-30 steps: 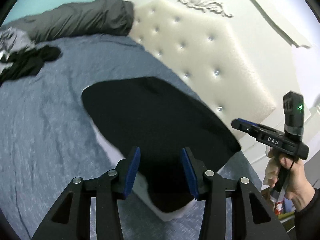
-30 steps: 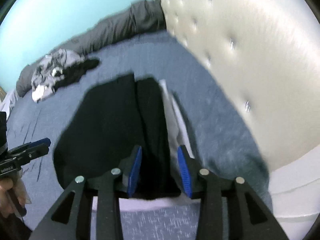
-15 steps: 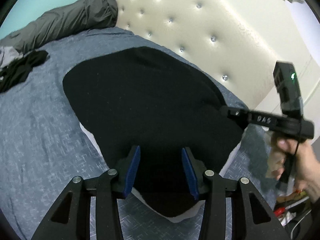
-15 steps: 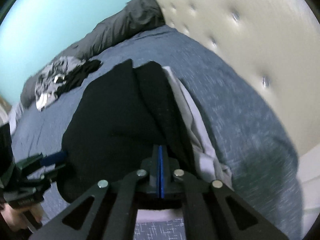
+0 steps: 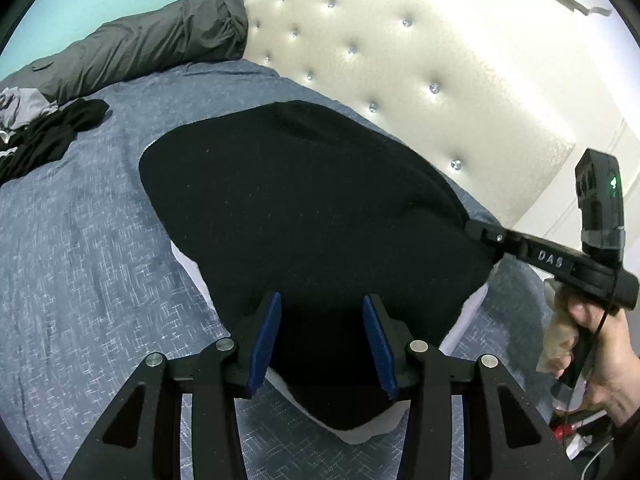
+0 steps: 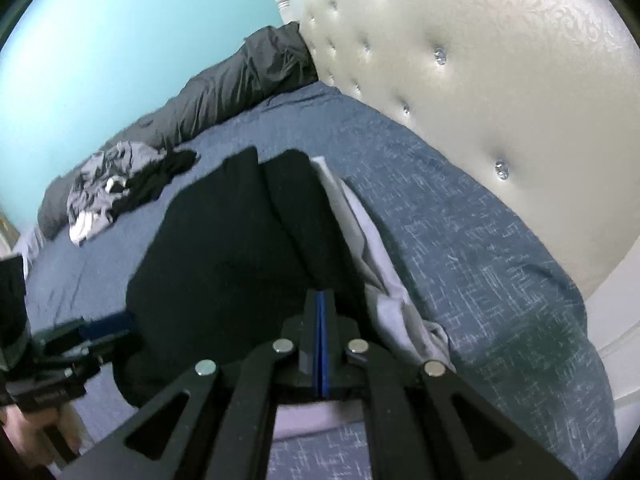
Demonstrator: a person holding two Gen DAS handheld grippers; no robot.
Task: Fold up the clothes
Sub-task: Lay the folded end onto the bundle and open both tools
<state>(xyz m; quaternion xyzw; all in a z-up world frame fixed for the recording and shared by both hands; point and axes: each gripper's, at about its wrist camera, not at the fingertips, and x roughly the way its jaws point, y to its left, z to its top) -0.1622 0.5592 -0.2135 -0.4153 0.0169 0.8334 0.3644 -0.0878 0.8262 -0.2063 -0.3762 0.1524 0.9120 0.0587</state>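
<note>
On the blue bed (image 5: 80,264), beneath a tufted headboard (image 5: 420,80), my right hand-held gripper (image 6: 321,312) pinches the black garment (image 5: 304,208); my left hand-held gripper (image 5: 320,328) gapes above it.

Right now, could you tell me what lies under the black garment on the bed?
Under the black garment a light grey cloth shows along its right edge and near corner, on the blue bedspread. How far the cloth reaches underneath is covered.
</note>
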